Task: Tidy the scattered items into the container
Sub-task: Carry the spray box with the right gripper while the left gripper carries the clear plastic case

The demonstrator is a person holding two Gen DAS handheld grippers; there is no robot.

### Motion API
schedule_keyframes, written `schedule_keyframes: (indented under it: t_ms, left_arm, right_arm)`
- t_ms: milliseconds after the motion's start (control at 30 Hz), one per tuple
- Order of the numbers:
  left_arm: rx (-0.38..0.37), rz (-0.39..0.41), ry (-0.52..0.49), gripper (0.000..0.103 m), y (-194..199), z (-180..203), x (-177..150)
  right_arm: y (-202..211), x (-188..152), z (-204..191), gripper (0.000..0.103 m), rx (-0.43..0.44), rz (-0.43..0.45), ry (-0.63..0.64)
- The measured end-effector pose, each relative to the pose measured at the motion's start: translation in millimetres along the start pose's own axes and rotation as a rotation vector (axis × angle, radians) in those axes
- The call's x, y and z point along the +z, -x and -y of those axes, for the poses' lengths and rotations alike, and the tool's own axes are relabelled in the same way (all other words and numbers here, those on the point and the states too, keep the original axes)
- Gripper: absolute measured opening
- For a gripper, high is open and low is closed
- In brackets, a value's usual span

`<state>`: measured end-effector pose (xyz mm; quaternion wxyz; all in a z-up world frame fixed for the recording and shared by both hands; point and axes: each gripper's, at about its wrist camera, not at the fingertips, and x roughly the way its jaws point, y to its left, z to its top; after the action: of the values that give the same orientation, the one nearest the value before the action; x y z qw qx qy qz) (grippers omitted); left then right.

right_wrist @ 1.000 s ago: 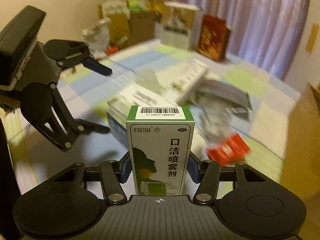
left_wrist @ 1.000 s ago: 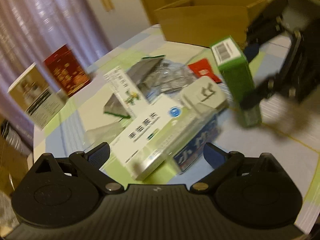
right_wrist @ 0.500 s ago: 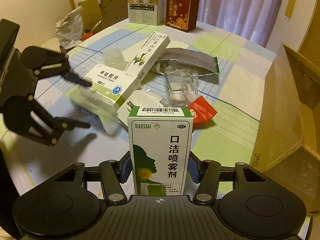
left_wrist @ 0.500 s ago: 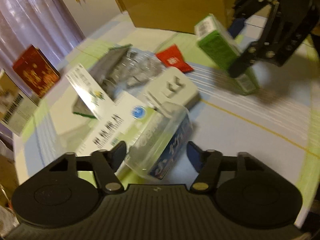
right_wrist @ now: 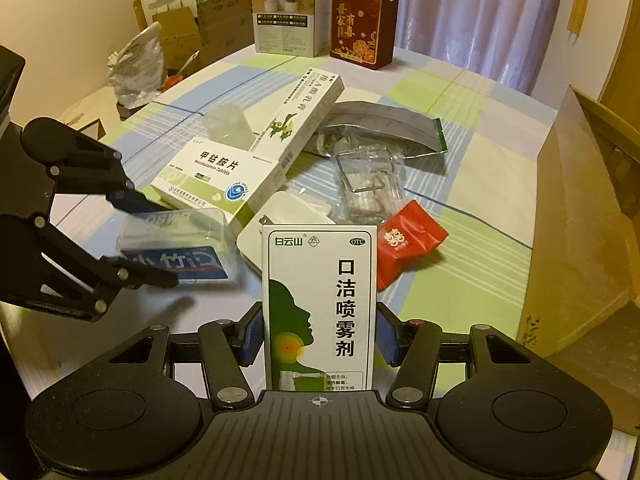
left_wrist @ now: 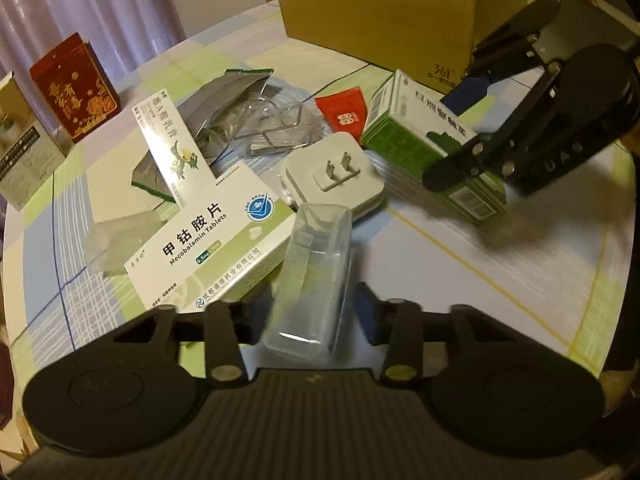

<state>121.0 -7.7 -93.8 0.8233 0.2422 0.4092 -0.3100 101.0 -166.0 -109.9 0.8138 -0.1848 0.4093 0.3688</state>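
My left gripper (left_wrist: 308,312) is shut on a clear plastic box (left_wrist: 312,276) with a blue label (right_wrist: 176,260), low over the checked tablecloth. My right gripper (right_wrist: 320,340) is shut on an upright green-and-white spray box (right_wrist: 320,304), which hangs to the right of the pile (left_wrist: 420,136). The open cardboard box (left_wrist: 380,20) stands at the far side, on the right in the right wrist view (right_wrist: 580,220). A white plug adapter (left_wrist: 332,176), a red sachet (left_wrist: 346,114), a Mecobalamin box (left_wrist: 208,240), a long white box (left_wrist: 168,136), a silver pouch (right_wrist: 384,124) and a clear bag (right_wrist: 368,184) lie scattered.
A translucent cup (right_wrist: 228,124) lies beside the long box. A red gift box (right_wrist: 356,24) and a white carton (right_wrist: 288,12) stand at the table's far edge. A crumpled plastic bag (right_wrist: 136,68) and small cartons sit off the table's left side.
My left gripper moved in over the clear plastic box and its fingers closed onto it. My right gripper kept the spray box and swung it towards the cardboard box.
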Motion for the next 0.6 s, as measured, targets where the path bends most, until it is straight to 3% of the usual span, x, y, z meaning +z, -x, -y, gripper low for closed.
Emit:
schedule_keyframes:
  t_ms: [133, 600]
  left_arm:
    - [-0.009, -0.009, -0.011, 0.026, -1.2, 5.1, -0.8]
    - [0.013, 0.018, 0.016, 0.026, 6.2, 12.9, -1.4]
  right_arm:
    - [-6.9, -2.6, -0.3, 0.059, -0.01, 0.009, 0.009]
    - [-6.9, -9.5, 4.6, 0.058, -0.013, 0.026, -0.029]
